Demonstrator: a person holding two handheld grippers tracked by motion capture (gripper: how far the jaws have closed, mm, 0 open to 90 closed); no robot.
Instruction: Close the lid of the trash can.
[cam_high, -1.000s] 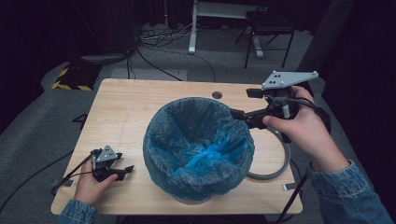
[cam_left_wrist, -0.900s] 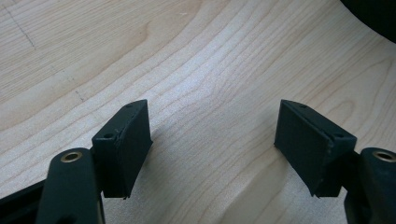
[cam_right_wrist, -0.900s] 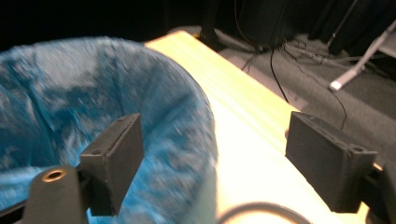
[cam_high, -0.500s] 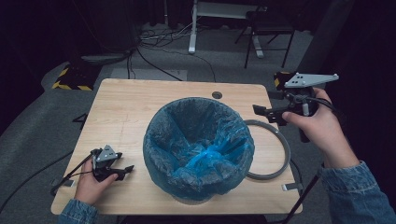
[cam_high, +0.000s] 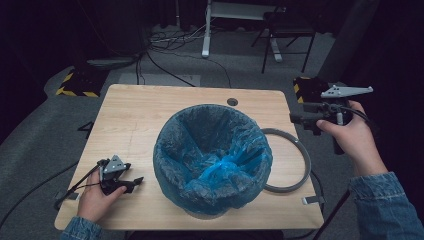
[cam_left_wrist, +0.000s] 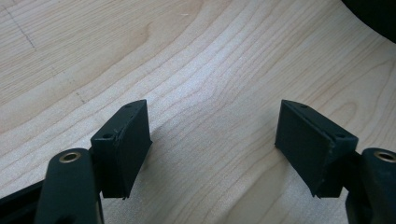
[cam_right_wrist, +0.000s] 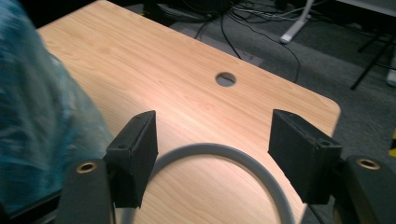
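A round bin lined with a blue plastic bag (cam_high: 212, 157) stands in the middle of the wooden table (cam_high: 135, 120). A grey ring (cam_high: 295, 167) lies flat beside it on the right, partly under the bin's edge. My right gripper (cam_high: 295, 119) is held up past the table's right edge, open and empty; in its own view the grey ring (cam_right_wrist: 224, 154) curves below its jaws and the blue bag (cam_right_wrist: 37, 121) is at the left. My left gripper (cam_high: 132, 182) rests low at the table's front left, open, with bare wood (cam_left_wrist: 210, 116) between its jaws.
A round cable hole (cam_high: 232, 101) sits near the table's far edge. Cables (cam_high: 165, 60) and a chair base (cam_high: 280, 45) are on the floor behind. A small clip (cam_high: 310, 200) lies near the front right corner.
My right gripper has drawn back to the right, away from the bin's rim, to beyond the table's edge. The left gripper has stayed where it was.
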